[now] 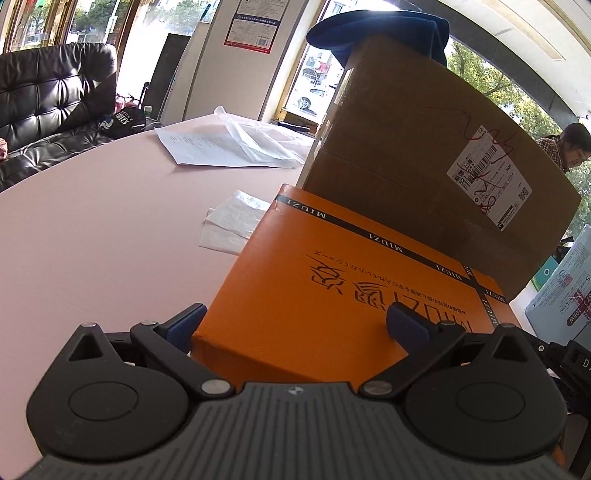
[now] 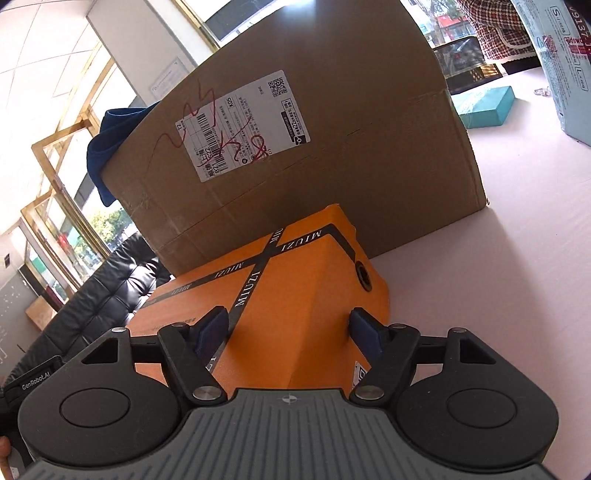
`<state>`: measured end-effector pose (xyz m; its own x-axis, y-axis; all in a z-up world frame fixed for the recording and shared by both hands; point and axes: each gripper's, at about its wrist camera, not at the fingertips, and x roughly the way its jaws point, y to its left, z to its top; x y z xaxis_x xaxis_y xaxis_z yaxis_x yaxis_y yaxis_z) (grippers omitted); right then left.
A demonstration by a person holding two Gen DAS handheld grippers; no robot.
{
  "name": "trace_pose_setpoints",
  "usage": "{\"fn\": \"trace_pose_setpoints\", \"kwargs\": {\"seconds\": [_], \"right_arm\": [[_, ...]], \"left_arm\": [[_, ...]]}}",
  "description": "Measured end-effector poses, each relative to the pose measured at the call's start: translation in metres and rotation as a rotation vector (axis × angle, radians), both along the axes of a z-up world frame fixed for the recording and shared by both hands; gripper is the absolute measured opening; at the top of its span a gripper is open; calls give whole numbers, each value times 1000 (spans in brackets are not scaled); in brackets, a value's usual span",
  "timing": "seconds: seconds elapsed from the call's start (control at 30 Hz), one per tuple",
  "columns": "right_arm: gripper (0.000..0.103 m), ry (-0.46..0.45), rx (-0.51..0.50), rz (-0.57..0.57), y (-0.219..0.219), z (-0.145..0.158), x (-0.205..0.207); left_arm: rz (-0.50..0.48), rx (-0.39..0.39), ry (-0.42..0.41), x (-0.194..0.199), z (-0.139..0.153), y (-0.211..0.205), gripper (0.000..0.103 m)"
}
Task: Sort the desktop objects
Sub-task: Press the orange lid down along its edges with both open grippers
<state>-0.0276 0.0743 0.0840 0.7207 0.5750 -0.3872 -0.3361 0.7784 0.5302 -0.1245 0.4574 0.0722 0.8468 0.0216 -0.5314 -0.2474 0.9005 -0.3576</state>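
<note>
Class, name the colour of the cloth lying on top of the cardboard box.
Dark blue cloth; clearest in the left wrist view.

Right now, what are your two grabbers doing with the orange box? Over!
Left gripper open, straddling orange box corner. Right gripper open, astride its other corner. Big cardboard box right behind, blocking forward.

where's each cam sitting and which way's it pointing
Left wrist: sits on the left gripper, looking forward and down over the orange box toward the cardboard box and the papers on the pink table; only its open fingers show.
Right wrist: sits on the right gripper, facing the orange box's other corner and the cardboard box's label; its open fingers straddle that corner.
Shared: orange box, cardboard box, blue cloth on top.
</note>
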Motion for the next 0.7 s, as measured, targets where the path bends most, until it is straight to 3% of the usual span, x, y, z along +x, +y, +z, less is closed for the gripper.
{"fn": "trace_pose_setpoints", "kwargs": {"seconds": [0.1, 0.17, 0.2, 0.3, 0.47, 0.7], "right_arm": [[73, 25, 19, 1, -3, -4, 5], [82, 31, 21, -10, -3, -7, 7], [87, 30, 18, -15, -3, -8, 8], [90, 45, 36, -11, -6, -12, 11], [90, 58, 55, -9, -7, -14, 13], [90, 64, 68, -4, -8, -16, 13]], "left_arm": [[74, 16, -29, -21, 4, 3, 100], [111, 102, -63, -40, 10, 0, 101], [106, 119, -57, -44, 9, 0, 101], [82, 159, -28, -55, 6, 1, 103], [-36, 63, 23, -53, -1, 4, 103], [-74, -10, -7, -38, 0, -5, 103]]}}
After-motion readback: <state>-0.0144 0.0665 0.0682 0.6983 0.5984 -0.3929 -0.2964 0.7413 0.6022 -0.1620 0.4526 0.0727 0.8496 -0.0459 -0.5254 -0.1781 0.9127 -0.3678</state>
